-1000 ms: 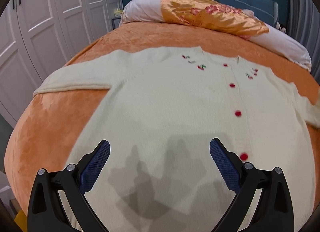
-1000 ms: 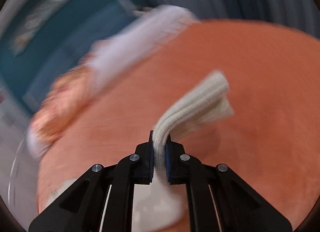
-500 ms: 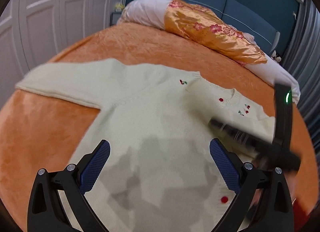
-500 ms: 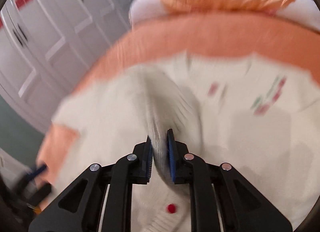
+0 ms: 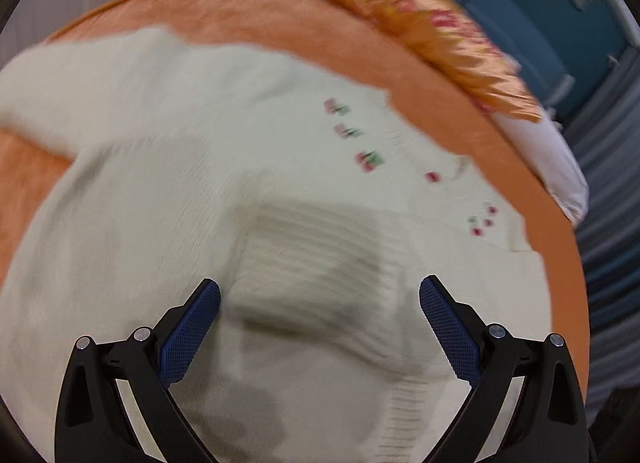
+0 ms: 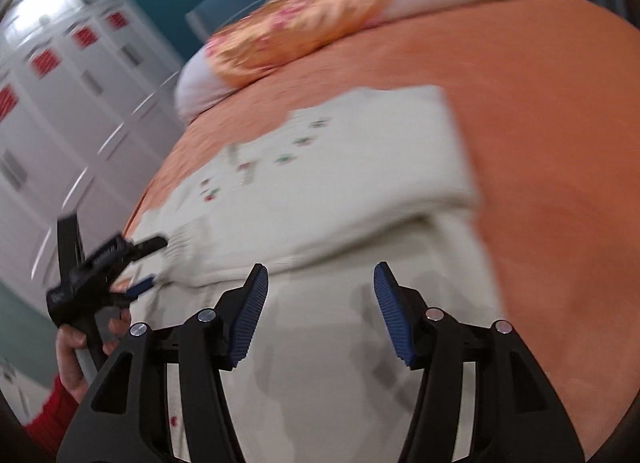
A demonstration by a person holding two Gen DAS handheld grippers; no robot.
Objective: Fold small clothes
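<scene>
A cream knitted cardigan with small red buttons and cherry embroidery [image 5: 168, 191] lay spread flat on the orange plush bedspread [image 5: 248, 11], filling most of the left wrist view. Its neckline sat toward the right of centre in that frame, near the embroidery, and its hem ran off the bottom edge, so its long axis went from the lower left up toward the upper right. One sleeve [image 5: 52, 87] stretched out to the left edge of the frame. The other sleeve, with its ribbed cuff [image 5: 316, 283], lay folded across the front of the body, the cuff resting in the lower centre of the frame between the fingers of the left tool [image 5: 320, 319]. That tool's blue-padded fingers stood wide apart, closed on nothing; whether they touched the knit cannot be told through the blur.

In the right wrist view the same cardigan [image 6: 360, 167] ran from the bottom centre up toward the top centre, collar end farthest away, with the folded sleeve crossing the middle of the frame as a raised band. The right tool [image 6: 320, 311] was also spread apart and empty over the lower body of the garment. The left tool [image 6: 148, 263] showed at the left edge, gripped by a hand in a red cuff [image 6: 76, 355].

A gold floral satin pillow [image 5: 432, 39] lay at the upper right of the left wrist view.
</scene>
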